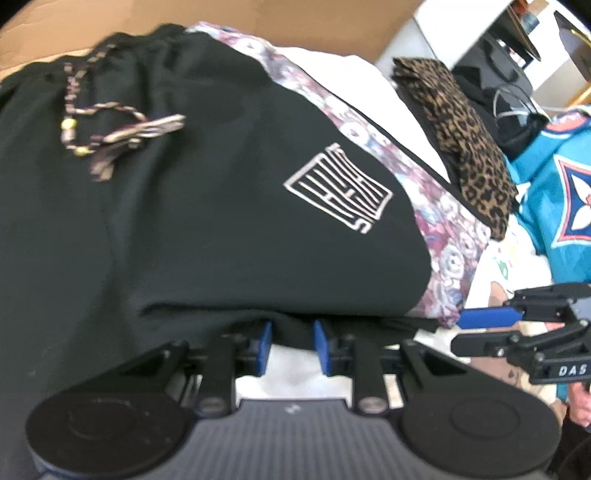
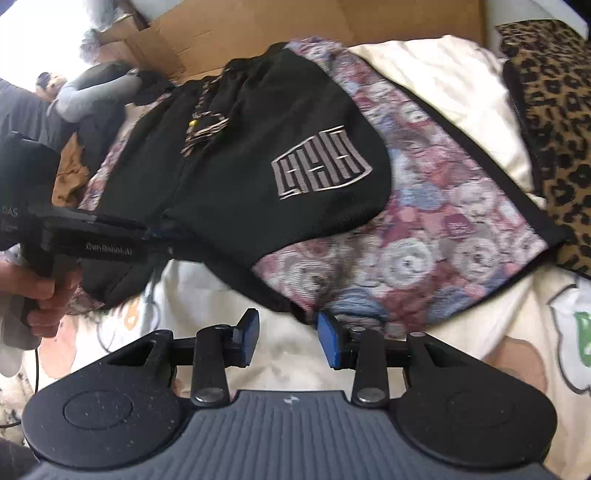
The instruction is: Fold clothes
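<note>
Black shorts (image 1: 207,206) with a grey line logo (image 1: 340,188), a braided drawstring (image 1: 110,129) and floral side panels (image 1: 447,258) lie spread on the bed. My left gripper (image 1: 293,345) sits at the near folded edge, its blue pads (image 1: 265,343) closed on a fold of the black cloth. From the right wrist view the left gripper (image 2: 159,236) bites into the shorts' (image 2: 258,177) left edge. My right gripper (image 2: 286,334) stands open just short of the black hem (image 2: 284,306), with only sheet between its pads. It shows in the left wrist view as the right gripper (image 1: 458,331).
A leopard-print cloth (image 1: 461,140) lies to the right on a white cloth (image 2: 443,81), and a teal jersey (image 1: 561,192) further right. A cardboard box (image 2: 258,26) stands behind. The printed white sheet (image 2: 480,332) covers the bed. A person (image 2: 92,92) sits at the far left.
</note>
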The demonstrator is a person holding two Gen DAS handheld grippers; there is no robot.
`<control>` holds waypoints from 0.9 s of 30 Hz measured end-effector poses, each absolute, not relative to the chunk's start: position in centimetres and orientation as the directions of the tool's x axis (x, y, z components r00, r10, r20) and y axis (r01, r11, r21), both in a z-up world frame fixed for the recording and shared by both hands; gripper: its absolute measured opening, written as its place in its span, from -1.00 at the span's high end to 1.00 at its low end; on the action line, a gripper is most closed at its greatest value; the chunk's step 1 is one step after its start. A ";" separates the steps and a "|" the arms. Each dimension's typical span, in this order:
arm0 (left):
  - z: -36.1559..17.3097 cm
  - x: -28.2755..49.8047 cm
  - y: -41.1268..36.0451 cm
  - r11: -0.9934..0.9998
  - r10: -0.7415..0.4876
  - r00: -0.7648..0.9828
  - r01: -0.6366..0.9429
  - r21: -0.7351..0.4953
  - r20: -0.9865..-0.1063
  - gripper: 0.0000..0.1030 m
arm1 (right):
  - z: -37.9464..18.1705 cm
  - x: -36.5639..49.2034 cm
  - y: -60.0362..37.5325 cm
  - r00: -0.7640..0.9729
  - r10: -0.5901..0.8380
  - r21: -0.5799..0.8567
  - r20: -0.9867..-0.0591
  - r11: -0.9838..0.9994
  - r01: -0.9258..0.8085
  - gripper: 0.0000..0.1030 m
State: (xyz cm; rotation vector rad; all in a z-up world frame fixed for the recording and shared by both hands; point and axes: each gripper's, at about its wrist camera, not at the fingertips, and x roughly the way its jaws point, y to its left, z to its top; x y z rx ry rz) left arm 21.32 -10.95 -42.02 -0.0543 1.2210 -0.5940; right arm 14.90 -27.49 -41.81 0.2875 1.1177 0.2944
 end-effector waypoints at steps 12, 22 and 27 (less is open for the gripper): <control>-41.1 23.5 -12.8 0.832 -0.522 0.267 0.369 -0.414 -0.810 0.48 | -42.5 16.3 -26.9 0.478 0.360 0.380 -0.801 0.923 -0.059 0.16; -42.5 25.8 -13.3 0.844 -0.531 0.313 0.278 -0.458 -0.788 0.47 | -43.6 19.7 -29.4 0.531 0.299 0.368 -0.793 0.930 0.025 0.08; -42.9 27.1 -13.4 0.842 -0.538 0.331 0.243 -0.481 -0.775 0.43 | -43.6 20.7 -27.8 0.506 0.373 0.409 -0.778 0.911 -0.043 0.03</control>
